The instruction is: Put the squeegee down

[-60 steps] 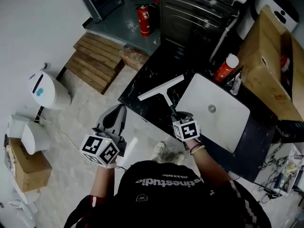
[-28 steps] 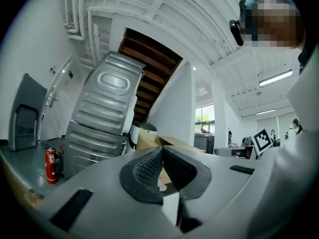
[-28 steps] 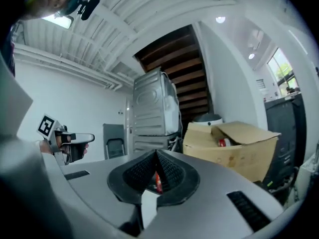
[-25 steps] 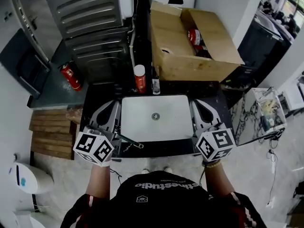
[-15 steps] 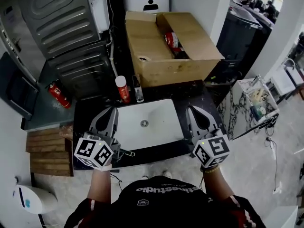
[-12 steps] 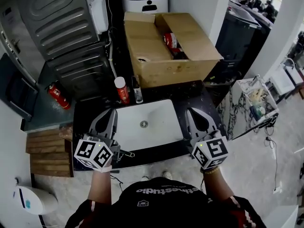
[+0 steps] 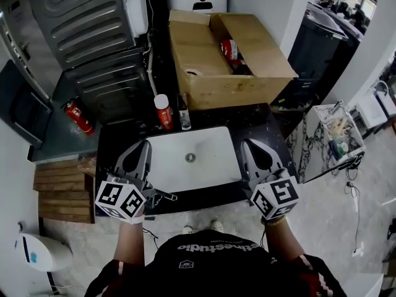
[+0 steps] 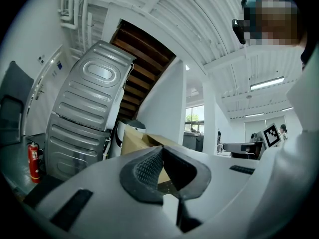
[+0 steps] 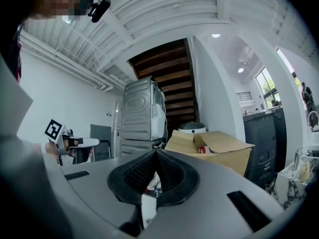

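- Where the black counter (image 7: 114,142) fills the middle of the head view, the left gripper (image 7: 143,145) is held at lower left of centre, its jaws (image 8: 160,151) closed tip to tip with nothing between them.
- The right gripper (image 7: 247,145) is held at lower right of centre, its jaws (image 9: 156,153) pressed together and empty.
- The squeegee (image 7: 162,195) is seen lying on the counter just left of the white sink (image 7: 210,166); only its dark handle end is shown, the rest being hidden under the left gripper.
- A cardboard box (image 7: 213,85) is seen at upper centre.
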`<action>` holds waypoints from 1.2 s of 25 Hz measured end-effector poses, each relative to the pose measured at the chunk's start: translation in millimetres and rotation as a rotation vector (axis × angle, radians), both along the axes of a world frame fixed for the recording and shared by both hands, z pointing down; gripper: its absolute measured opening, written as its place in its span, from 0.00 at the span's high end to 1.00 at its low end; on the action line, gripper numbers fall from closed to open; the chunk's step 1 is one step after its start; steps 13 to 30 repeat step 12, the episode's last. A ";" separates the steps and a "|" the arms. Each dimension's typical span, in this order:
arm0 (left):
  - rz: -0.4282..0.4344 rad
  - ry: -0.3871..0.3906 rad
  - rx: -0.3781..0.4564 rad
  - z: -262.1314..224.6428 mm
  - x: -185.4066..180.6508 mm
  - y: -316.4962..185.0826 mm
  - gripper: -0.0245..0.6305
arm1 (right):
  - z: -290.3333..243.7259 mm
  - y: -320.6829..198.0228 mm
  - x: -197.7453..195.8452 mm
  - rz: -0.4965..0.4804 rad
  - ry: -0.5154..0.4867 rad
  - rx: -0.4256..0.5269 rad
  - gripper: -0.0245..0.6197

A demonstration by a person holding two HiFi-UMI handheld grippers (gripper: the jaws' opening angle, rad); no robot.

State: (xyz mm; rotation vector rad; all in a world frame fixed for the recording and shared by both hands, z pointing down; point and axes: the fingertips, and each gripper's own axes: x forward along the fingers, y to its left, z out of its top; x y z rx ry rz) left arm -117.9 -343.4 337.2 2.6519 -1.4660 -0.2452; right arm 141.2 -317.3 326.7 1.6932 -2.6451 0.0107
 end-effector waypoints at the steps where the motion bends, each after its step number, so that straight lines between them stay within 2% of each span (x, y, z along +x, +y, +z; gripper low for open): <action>1: -0.006 0.003 -0.003 -0.8 -1.2 0.8 0.94 | -0.1 -0.1 -1.9 -0.005 -0.002 -0.001 0.90; 12: -0.020 -0.001 0.001 -1.6 -10.1 4.5 0.94 | 1.7 0.4 -15.7 -0.035 -0.003 -0.004 0.90; 30: -0.020 -0.001 0.001 -1.6 -10.1 4.5 0.94 | 1.7 0.4 -15.7 -0.035 -0.003 -0.004 0.90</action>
